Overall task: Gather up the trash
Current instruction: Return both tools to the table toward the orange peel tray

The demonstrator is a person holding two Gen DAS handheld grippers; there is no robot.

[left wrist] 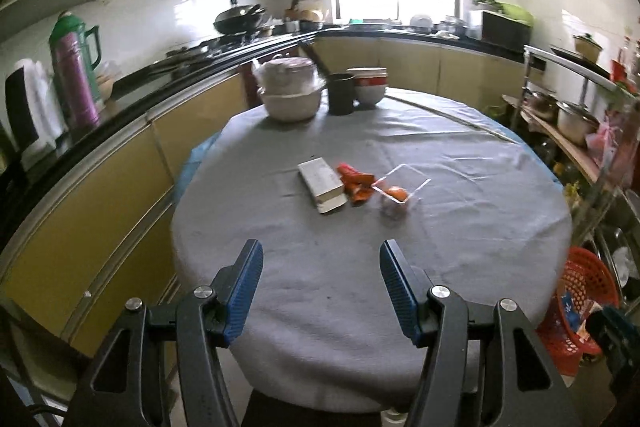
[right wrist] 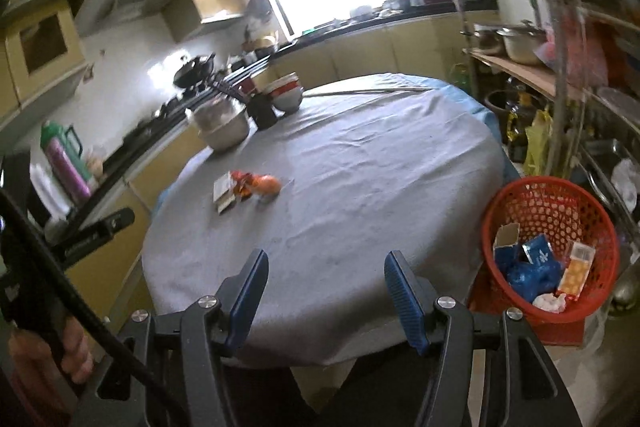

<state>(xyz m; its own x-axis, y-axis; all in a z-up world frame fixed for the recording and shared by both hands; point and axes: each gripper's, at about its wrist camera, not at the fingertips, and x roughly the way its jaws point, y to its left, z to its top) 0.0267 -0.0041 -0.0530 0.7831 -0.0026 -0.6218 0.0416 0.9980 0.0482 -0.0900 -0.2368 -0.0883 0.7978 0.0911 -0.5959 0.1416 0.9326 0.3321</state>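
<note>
On the round table's grey cloth [left wrist: 460, 211] lies a small heap of trash: a flat white box [left wrist: 322, 183], an orange-red wrapper [left wrist: 356, 182] and a clear plastic tray with an orange scrap [left wrist: 397, 192] in it. The same heap shows in the right wrist view as the white box [right wrist: 224, 190], the wrapper [right wrist: 241, 183] and the orange scrap [right wrist: 269, 183]. My left gripper [left wrist: 322, 259] hangs open over the table's near edge, well short of the heap, with nothing between its fingers. My right gripper [right wrist: 326, 269] is open and empty too, also at the near edge.
A red mesh basket [right wrist: 560, 211] holding several discarded packets stands right of the table, low down. Bowls, a lidded pot [left wrist: 289, 89] and a dark cup [left wrist: 341, 94] crowd the table's far side. Counters curve along the left; a metal rack [left wrist: 576, 131] stands at the right.
</note>
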